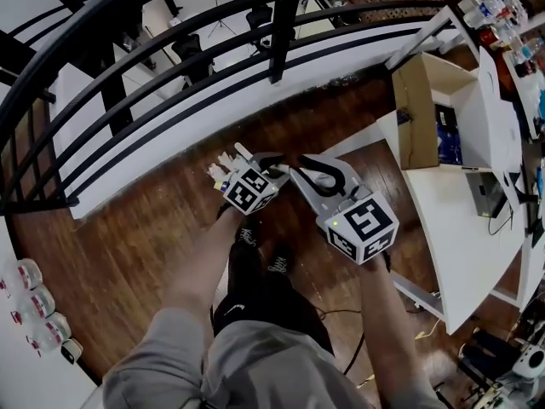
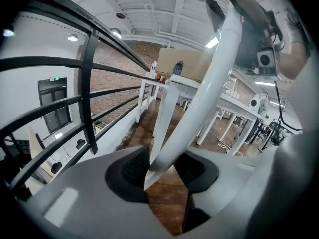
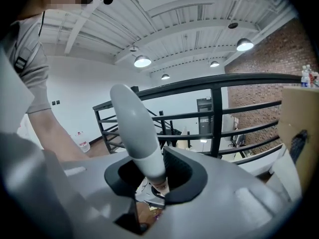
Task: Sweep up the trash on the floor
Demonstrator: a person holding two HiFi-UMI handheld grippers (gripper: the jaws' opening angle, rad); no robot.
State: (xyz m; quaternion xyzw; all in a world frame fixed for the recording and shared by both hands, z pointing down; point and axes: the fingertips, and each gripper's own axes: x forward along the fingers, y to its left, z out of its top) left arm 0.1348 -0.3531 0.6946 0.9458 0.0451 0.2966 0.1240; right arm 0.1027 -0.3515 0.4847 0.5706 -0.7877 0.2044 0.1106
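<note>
Over the wooden floor (image 1: 128,245) I hold both grippers close together in front of me. My left gripper (image 1: 260,164) is shut on a white tapered handle (image 2: 199,98), which slants up to the right from between the pads of the left gripper (image 2: 162,171). Pale scraps or bristles (image 1: 223,170) stick out just left of it; I cannot tell which. My right gripper (image 1: 322,175) is shut on a rounded grey-and-white handle (image 3: 134,128), upright between the pads of the right gripper (image 3: 149,179). Below those jaws shows a pale object with coloured bits (image 3: 149,197).
A black railing (image 1: 170,75) curves across the far side. A white desk (image 1: 451,220) with an open cardboard box (image 1: 417,109) stands at the right. Several bottles (image 1: 30,305) line the left edge. Cables (image 1: 358,348) lie by my feet.
</note>
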